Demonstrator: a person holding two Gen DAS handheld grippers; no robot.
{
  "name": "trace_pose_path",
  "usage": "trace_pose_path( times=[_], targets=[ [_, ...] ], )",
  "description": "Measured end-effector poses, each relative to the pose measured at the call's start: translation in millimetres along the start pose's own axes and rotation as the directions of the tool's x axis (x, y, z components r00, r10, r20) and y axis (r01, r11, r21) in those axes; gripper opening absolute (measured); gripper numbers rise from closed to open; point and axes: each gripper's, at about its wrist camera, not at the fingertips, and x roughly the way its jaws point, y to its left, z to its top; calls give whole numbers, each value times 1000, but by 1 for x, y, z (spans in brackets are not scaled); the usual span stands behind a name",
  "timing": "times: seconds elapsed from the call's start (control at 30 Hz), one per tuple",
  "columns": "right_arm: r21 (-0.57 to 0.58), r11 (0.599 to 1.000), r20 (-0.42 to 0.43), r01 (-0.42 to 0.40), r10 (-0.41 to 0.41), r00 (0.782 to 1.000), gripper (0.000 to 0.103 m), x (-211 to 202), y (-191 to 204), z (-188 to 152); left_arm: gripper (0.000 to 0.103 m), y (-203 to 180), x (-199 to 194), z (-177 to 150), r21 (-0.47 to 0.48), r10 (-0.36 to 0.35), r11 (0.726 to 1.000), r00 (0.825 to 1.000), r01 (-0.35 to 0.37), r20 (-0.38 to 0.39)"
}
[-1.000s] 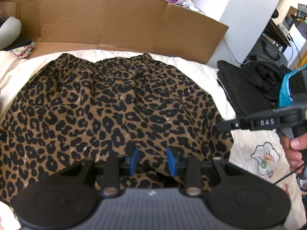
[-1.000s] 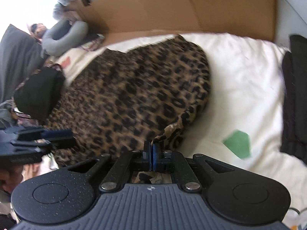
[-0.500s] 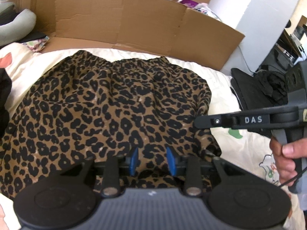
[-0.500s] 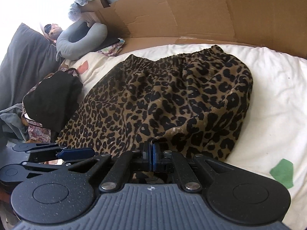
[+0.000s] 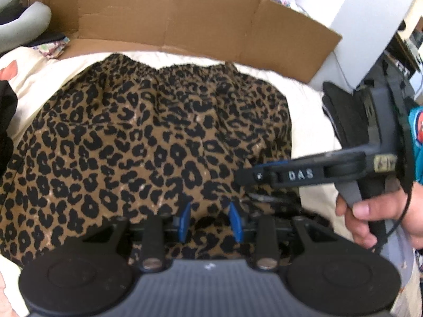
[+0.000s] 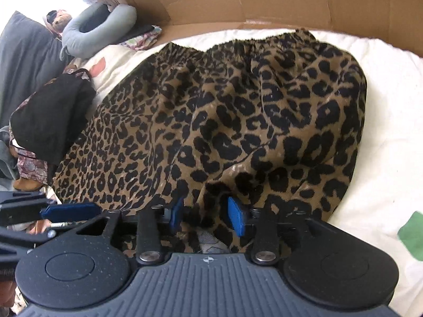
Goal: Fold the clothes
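A leopard-print skirt (image 5: pixel 148 142) lies on the white bed cover (image 6: pixel 391 142), waistband at the far side. Its right side is folded inward, giving a rounded right edge (image 6: pixel 354 121). My right gripper (image 6: pixel 206 215) is low over the near folded corner. Its jaws are opening, and a bunch of the fabric stands between the blue pads (image 6: pixel 236 216) without being pressed. In the left wrist view the right gripper (image 5: pixel 246 177) reaches in from the right, held by a hand (image 5: pixel 370 211). My left gripper (image 5: pixel 209 222) hovers open over the near hem, and its blue pad (image 6: pixel 68 210) shows at the left.
A folded cardboard wall (image 5: pixel 171 18) stands behind the bed. A grey neck pillow (image 6: pixel 95 31), a dark cushion (image 6: pixel 23 60) and a black bag (image 6: pixel 50 116) sit to the left. Black clothes (image 5: pixel 343 116) lie at the right. A green patch (image 6: pixel 412 235) marks the cover.
The right gripper carried the skirt's right side leftward and down, folding it inward, then went from shut on the fabric to apart. The left gripper stayed almost still and open.
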Motion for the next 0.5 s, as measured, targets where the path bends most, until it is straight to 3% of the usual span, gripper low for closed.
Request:
trace_pose_path(
  times=[0.27, 0.5],
  targets=[
    [36, 997, 77, -66, 63, 995, 44, -37, -11, -2, 34, 5, 5, 2, -4, 49, 999, 999, -49, -6],
    [57, 998, 144, -11, 2, 990, 44, -76, -39, -18, 34, 4, 9, 13, -23, 63, 998, 998, -63, 22]
  ],
)
